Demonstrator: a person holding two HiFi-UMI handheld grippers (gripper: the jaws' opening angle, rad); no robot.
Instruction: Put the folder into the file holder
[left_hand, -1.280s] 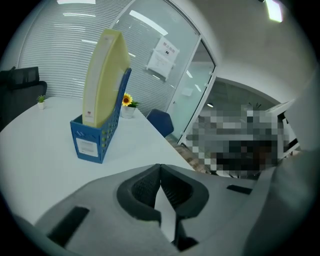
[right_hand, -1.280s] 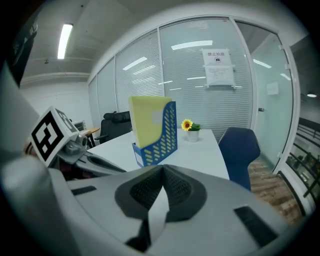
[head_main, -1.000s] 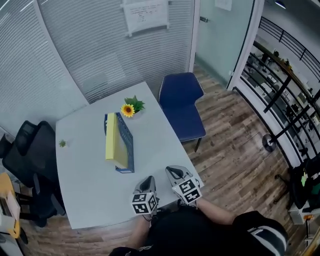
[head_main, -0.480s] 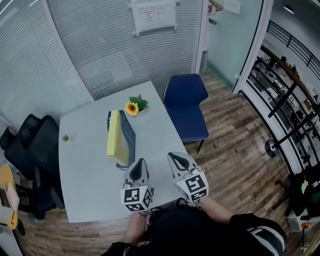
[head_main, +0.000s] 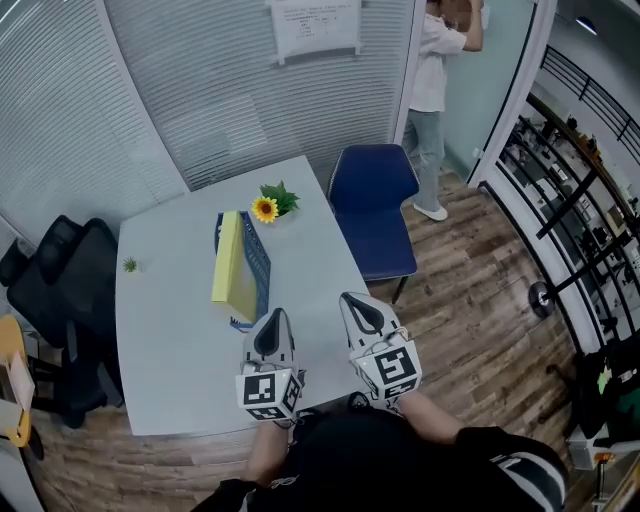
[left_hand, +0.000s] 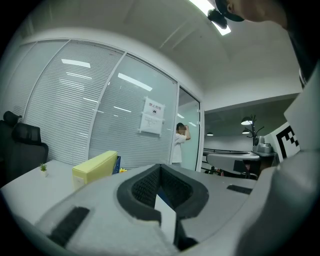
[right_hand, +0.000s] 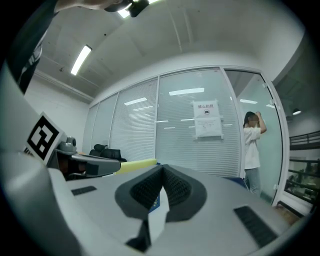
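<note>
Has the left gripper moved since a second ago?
Yes. The left gripper has advanced from the table's near edge toward the blue file holder.

A black top (head_main: 400, 465) is being worn by the person, with white markings being shown on its right sleeve (head_main: 522, 466). The left gripper (head_main: 272, 322) and the right gripper (head_main: 357, 303) are being presented as pale grey moulded shells lined with dark, ribbed pads (left_hand: 144, 186). Each is being backed by a white cube (head_main: 268, 391) printed with black square markers.

Sunflower (head_main: 264, 209), blue chair (head_main: 372, 205), perhaps tiny plant (head_main: 129, 265)
</note>
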